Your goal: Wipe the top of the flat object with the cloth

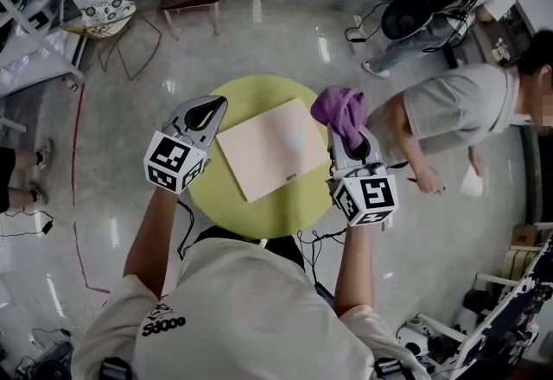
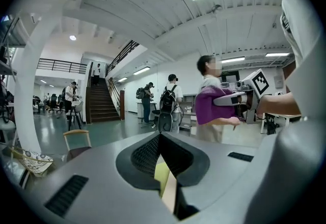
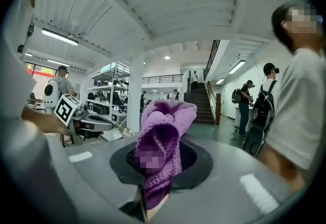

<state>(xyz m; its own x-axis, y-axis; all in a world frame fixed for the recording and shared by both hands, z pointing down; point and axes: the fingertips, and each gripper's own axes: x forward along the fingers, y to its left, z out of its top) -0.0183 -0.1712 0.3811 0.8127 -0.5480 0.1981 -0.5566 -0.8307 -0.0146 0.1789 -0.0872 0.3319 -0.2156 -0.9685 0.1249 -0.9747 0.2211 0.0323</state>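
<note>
Grippers hover at either side of the round yellow-green table (image 1: 259,214). On the left, the left gripper (image 1: 207,117) has its jaws drawn together on nothing. Between the two, the flat object (image 1: 270,148), a pale board, lies on the tabletop; it looks stiff and light, so it might skate under a push. On the right, the right gripper (image 1: 350,143) pinches the purple cloth (image 1: 339,106), soft and bunched, best held by its lower fold.
</note>
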